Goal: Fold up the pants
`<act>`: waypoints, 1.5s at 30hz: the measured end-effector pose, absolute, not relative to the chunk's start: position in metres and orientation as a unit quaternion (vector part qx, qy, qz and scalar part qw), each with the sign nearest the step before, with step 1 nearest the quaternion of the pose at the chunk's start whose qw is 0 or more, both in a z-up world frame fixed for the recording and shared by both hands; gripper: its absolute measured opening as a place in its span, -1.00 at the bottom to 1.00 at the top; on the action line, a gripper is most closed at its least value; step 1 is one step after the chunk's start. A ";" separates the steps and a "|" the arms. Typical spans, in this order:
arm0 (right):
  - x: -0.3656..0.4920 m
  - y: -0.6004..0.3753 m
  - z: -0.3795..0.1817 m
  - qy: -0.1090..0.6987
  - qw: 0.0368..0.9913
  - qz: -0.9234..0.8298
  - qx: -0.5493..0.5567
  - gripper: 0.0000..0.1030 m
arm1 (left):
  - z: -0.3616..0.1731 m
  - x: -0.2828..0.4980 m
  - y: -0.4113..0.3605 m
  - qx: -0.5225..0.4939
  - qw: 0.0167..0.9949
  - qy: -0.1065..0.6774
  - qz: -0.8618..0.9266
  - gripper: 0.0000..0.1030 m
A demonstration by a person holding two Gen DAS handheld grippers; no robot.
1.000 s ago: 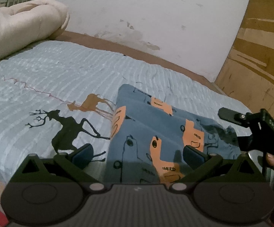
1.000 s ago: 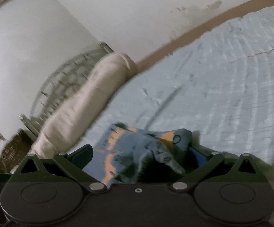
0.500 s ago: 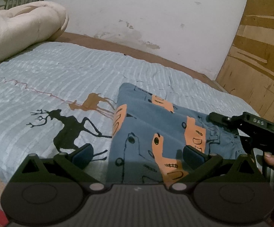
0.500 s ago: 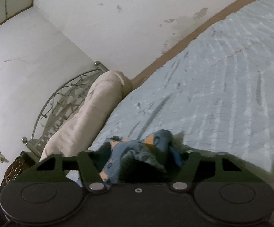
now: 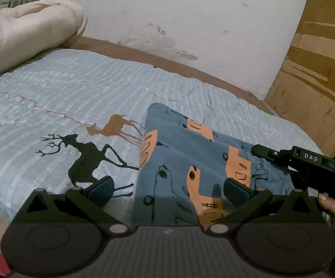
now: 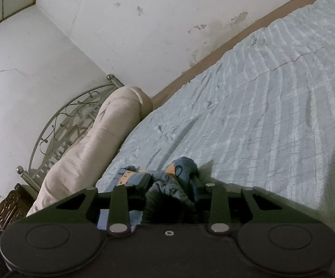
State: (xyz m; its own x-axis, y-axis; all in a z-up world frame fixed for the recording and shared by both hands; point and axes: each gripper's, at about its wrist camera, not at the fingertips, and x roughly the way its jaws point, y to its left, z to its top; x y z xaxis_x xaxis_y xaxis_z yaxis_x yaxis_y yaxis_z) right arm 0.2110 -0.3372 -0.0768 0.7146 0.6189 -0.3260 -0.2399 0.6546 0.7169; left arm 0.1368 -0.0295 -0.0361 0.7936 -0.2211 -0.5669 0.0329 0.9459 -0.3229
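Blue pants [image 5: 190,157] with orange patches lie folded on the light blue bedspread [image 5: 74,97]. My left gripper [image 5: 168,188] hovers open over their near left edge, one pad off the cloth and one above it. At the pants' right edge a hand [image 5: 329,206] holds my right gripper, and one black finger [image 5: 263,151] of it shows in the left wrist view. In the right wrist view my right gripper [image 6: 169,183] has its jaws closing on a bunched fold of the pants [image 6: 181,169], with the cloth filling the gap between the pads.
A rolled cream duvet [image 5: 23,34] lies by the metal headboard [image 6: 70,115]. A white wall [image 5: 190,11] runs behind the bed and a wooden board [image 5: 318,69] stands at the right. A dark carved cabinet [image 6: 7,206] stands by the headboard. The bedspread has deer prints [image 5: 86,159].
The right gripper's jaws have drawn together from wide apart onto the bunched cloth, and it has tilted up slightly. The left gripper has kept still and open.
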 end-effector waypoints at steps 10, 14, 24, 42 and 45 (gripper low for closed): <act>0.210 -0.335 -0.076 0.285 0.865 0.248 0.331 -0.32 | -0.032 0.136 -0.029 -0.153 0.935 0.313 -0.060 0.99; 0.210 -0.333 -0.077 0.285 0.867 0.246 0.328 -0.33 | -0.031 0.135 -0.029 -0.156 0.936 0.311 -0.058 0.98; 0.210 -0.331 -0.077 0.285 0.867 0.245 0.327 -0.33 | -0.029 0.136 -0.028 -0.160 0.936 0.310 -0.047 0.87; 0.208 -0.322 -0.076 0.279 0.880 0.232 0.306 -0.48 | -0.024 0.142 -0.033 -0.169 0.928 0.331 -0.030 -0.66; 0.206 -0.317 -0.071 0.277 0.888 0.224 0.290 -0.54 | -0.020 0.143 -0.037 -0.162 0.929 0.332 -0.026 -0.72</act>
State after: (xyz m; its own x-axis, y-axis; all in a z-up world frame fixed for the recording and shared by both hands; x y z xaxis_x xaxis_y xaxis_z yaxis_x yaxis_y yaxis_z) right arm 0.2056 -0.3170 -0.0714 0.7463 0.5590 -0.3613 -0.2386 0.7315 0.6387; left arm 0.1429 -0.0371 -0.0201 0.7781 -0.1556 -0.6086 -0.0589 0.9465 -0.3174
